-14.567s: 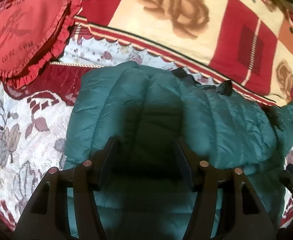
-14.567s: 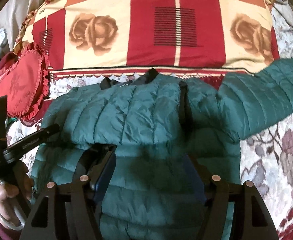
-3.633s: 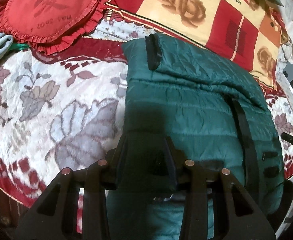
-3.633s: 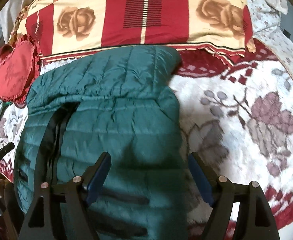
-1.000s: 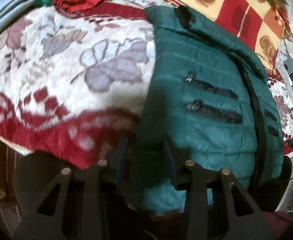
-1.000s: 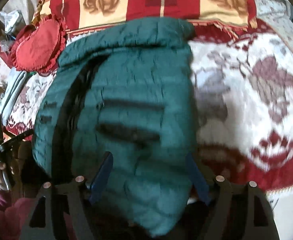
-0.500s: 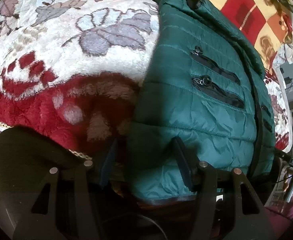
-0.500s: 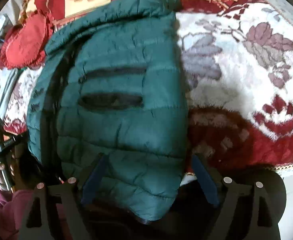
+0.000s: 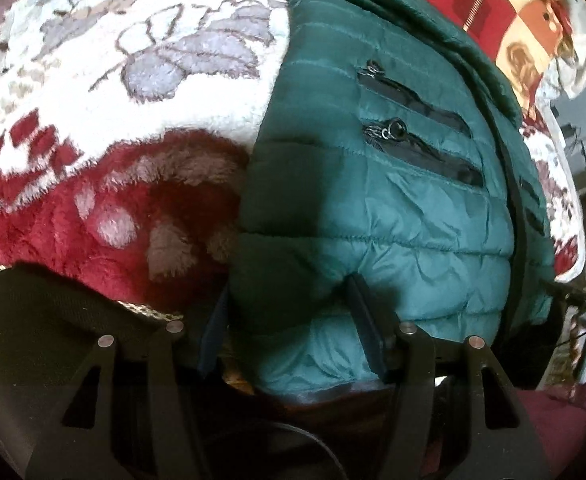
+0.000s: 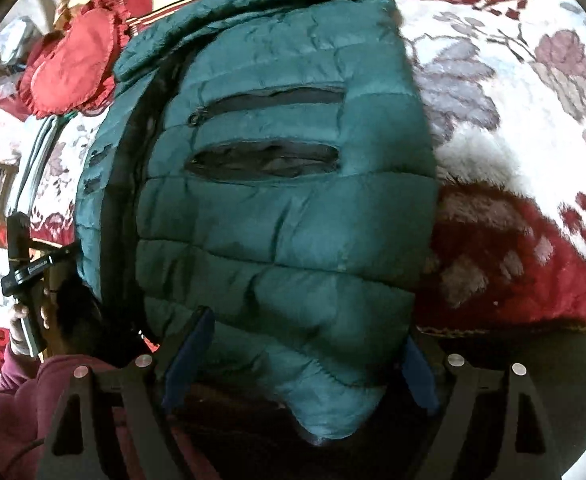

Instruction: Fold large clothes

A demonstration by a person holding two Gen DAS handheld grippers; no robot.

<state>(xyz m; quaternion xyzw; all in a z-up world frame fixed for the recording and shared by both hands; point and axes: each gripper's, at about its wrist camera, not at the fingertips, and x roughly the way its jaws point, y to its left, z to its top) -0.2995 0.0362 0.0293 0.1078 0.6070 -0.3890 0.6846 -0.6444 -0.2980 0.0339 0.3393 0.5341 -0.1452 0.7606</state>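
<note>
A teal quilted puffer jacket lies on the bed with its sleeves folded in, its hem hanging over the near edge. It also shows in the right wrist view, with black zip pockets and the front zipper on its left. My left gripper is open, its fingers either side of the jacket's lower left hem. My right gripper is open wide around the lower right hem corner. Neither grips the fabric.
The bed has a plush red and white floral blanket, also seen at the right of the right wrist view. A red heart cushion and a rose-print blanket lie at the far end. The bed's near edge is just below the grippers.
Both grippers have dropped back toward the bed's near edge and opened wider around the hem. The jacket lies where it was, its hem hanging a little further over the edge.
</note>
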